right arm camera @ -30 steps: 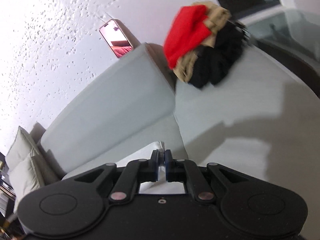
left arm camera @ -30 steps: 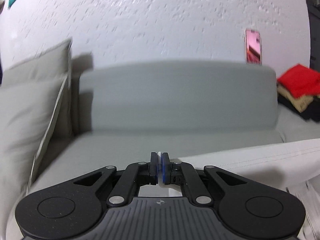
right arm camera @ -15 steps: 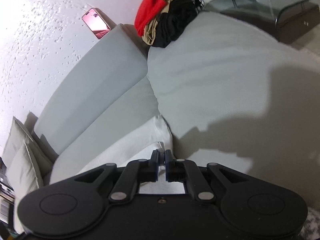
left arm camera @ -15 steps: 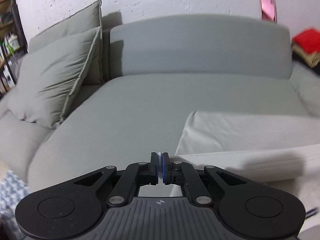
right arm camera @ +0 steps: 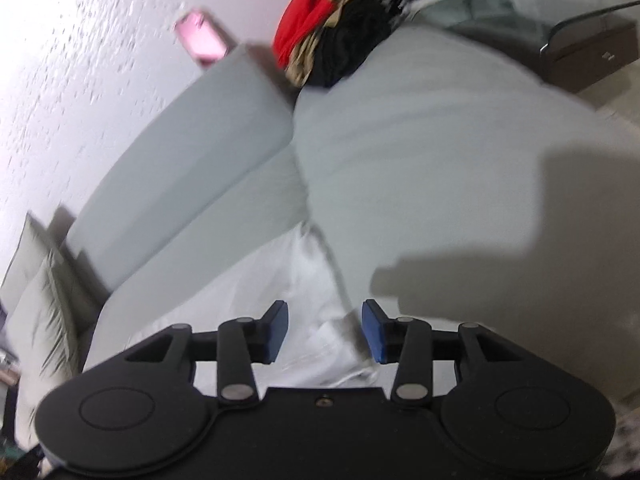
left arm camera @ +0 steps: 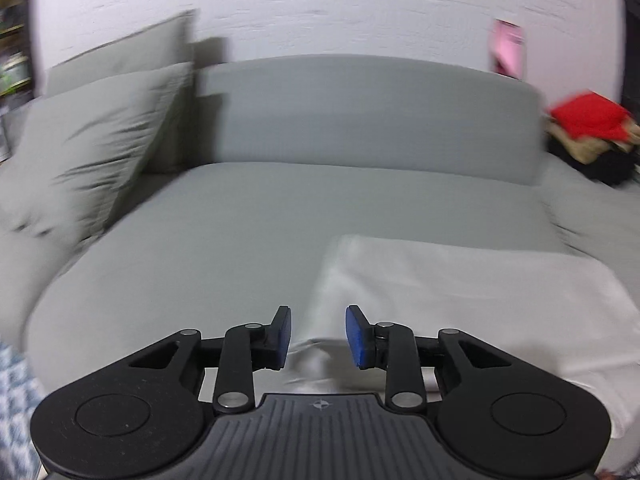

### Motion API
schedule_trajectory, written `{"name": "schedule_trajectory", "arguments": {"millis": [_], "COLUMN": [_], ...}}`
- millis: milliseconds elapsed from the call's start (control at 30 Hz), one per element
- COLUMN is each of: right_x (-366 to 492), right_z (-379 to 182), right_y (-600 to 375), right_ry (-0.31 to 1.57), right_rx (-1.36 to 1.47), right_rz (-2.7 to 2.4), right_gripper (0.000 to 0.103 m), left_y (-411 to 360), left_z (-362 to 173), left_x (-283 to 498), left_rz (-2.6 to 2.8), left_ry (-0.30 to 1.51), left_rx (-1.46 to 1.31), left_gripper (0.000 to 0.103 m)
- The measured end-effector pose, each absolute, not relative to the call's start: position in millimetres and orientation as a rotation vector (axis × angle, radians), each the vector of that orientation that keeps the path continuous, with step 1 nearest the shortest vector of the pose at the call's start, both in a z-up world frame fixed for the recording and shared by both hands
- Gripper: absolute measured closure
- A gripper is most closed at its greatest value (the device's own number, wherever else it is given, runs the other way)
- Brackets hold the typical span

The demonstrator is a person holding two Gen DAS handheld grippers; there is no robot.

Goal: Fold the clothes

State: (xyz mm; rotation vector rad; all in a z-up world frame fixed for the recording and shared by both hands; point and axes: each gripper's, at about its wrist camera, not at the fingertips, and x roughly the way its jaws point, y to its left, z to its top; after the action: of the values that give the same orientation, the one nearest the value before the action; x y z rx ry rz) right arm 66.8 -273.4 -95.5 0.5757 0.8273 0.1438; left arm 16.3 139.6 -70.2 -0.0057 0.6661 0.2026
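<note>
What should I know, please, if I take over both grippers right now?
Left gripper: jaws open, holding nothing.
Right gripper: jaws open, holding nothing.
White garment: lies flat on the sofa seat, its near edge under both grippers.
Clothes pile: red, tan and black, on the sofa's far right end.
Done: white garment laid down and let go.
Left: whether more folds are needed is unclear.

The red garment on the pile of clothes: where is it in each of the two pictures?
Left wrist view: the red garment is at the far right edge, beside the sofa backrest.
Right wrist view: the red garment is at top centre.
Shared landmark: the pink phone against the wall.
</note>
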Motion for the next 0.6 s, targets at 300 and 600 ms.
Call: {"name": "schedule_trajectory", "arguments": {"millis": [300,600], "right_x": [148.1,123.2], "right_z": [-96.7,-112.3], "right_y": [-173.4,-155.4], "right_ry": [1.076,1.212], "right_rx": [0.384,0.222], "right_rz": [0.267,0.263], "right_gripper": [0.063,0.063], "left_y": [82.8,77.2], "left_z": [-95.8,-118.7], "left_x": [107.5,68.9], "left_rz": [0.073,-0.118], "left_ry": [0.813,0.980], "left_rx": [0.142,0.263], "left_gripper": [0.065,0.082]}}
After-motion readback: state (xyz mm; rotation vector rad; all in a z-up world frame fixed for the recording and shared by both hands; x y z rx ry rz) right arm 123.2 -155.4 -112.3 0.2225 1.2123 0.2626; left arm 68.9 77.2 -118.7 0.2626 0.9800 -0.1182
